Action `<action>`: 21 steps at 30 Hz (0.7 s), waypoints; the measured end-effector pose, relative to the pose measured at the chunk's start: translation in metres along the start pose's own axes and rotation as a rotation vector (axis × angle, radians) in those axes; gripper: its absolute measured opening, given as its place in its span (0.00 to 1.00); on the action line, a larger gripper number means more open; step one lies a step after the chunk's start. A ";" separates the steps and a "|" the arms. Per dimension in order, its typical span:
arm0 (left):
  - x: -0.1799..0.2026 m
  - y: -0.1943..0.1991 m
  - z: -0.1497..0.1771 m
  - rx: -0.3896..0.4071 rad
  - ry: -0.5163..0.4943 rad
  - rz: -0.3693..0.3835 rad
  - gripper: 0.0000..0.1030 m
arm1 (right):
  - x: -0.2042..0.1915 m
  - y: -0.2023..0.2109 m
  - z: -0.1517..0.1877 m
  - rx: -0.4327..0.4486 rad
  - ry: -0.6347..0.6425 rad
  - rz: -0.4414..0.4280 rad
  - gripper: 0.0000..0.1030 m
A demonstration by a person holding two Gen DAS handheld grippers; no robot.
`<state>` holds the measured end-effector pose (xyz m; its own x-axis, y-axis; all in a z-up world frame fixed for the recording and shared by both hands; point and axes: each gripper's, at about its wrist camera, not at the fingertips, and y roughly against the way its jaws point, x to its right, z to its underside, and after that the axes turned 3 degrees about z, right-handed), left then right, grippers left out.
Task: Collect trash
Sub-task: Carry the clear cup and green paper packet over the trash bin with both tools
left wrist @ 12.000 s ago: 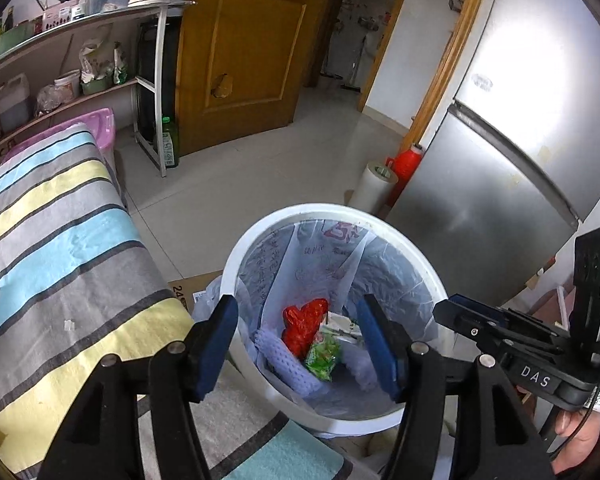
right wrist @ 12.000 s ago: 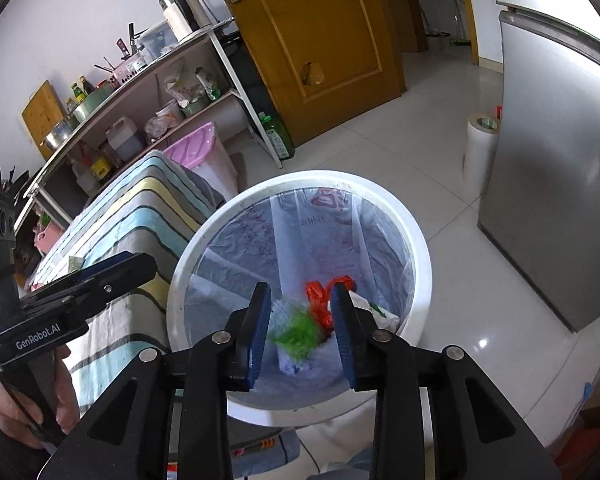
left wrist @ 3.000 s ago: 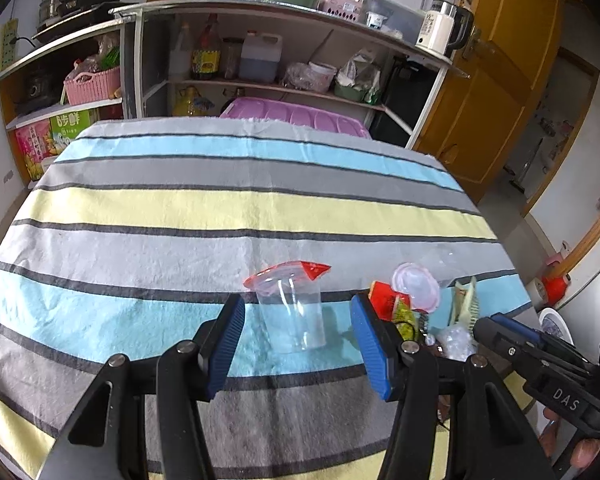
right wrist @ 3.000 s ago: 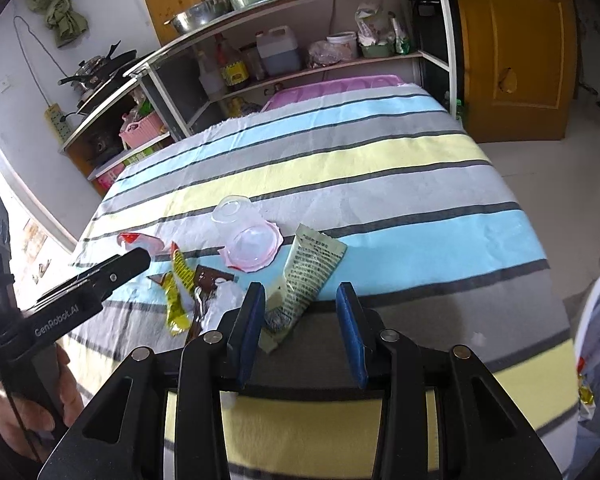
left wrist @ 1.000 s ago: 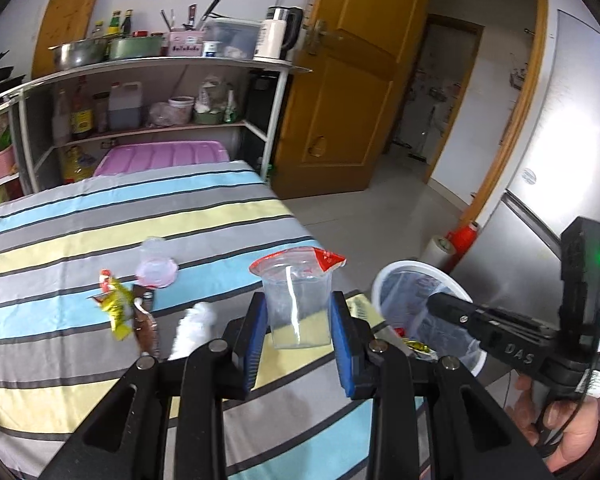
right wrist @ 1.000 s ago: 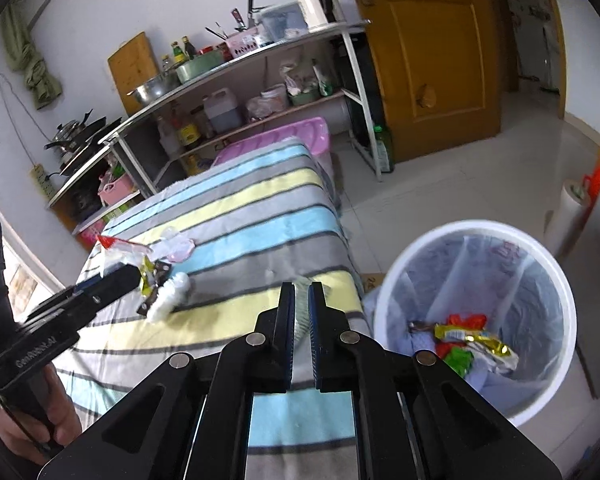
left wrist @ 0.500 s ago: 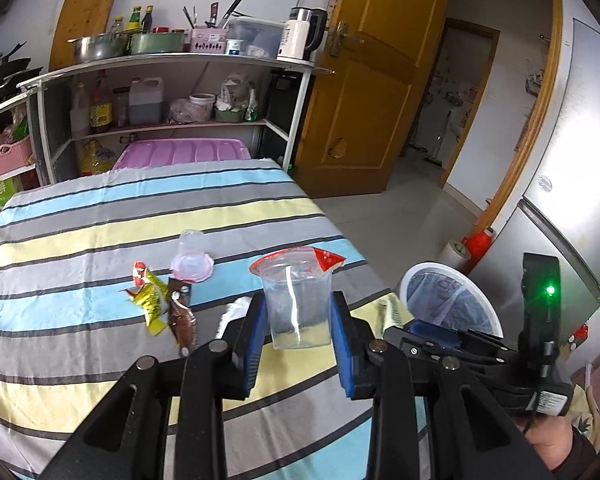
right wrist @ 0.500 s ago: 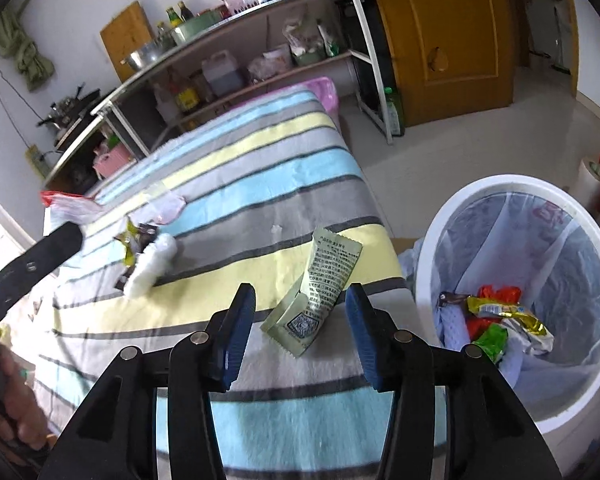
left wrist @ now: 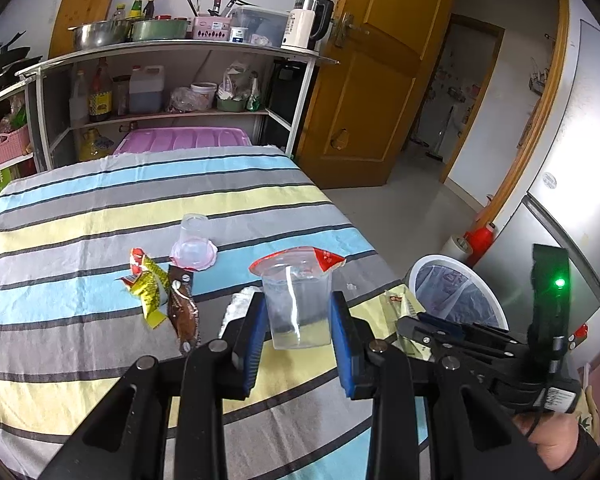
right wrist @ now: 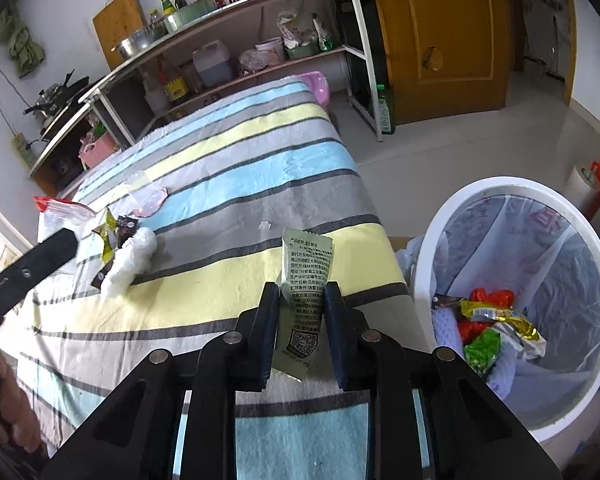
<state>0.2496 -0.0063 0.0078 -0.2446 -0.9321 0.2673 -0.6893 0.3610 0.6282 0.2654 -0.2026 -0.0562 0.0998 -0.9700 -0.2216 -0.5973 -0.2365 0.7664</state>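
Observation:
My left gripper is shut on a clear plastic cup with a torn red lid and holds it above the striped table. My right gripper is open, its fingers on either side of a pale green printed sachet lying near the table's edge. A white bin lined with a bag holds several wrappers to the right; it also shows in the left wrist view. On the table lie a yellow wrapper, a brown wrapper, a white wad and a clear cup with pink lid.
A metal shelf rack with bottles and pots stands behind the table, with a pink tub below it. A wooden door and a grey fridge are to the right. A red bottle stands by the bin.
My right gripper has come down over the green sachet, fingers now around it and closer together. My left gripper still holds the cup and has drifted slightly back over the table.

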 end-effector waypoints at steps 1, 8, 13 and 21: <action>0.003 -0.001 0.000 -0.002 -0.003 0.003 0.32 | 0.002 0.005 0.000 0.008 -0.002 -0.001 0.23; 0.029 -0.012 -0.004 -0.015 -0.040 0.041 0.32 | 0.020 0.046 0.002 0.075 -0.029 0.007 0.23; 0.060 -0.022 -0.010 -0.021 -0.084 0.091 0.32 | 0.045 0.076 0.002 0.122 -0.058 0.039 0.23; 0.110 -0.045 -0.020 -0.039 -0.159 0.169 0.32 | 0.090 0.097 0.001 0.153 -0.125 0.094 0.23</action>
<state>0.2679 -0.1243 0.0235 -0.4610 -0.8501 0.2546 -0.6032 0.5107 0.6126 0.2155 -0.3122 -0.0029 -0.0556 -0.9707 -0.2338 -0.7142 -0.1250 0.6887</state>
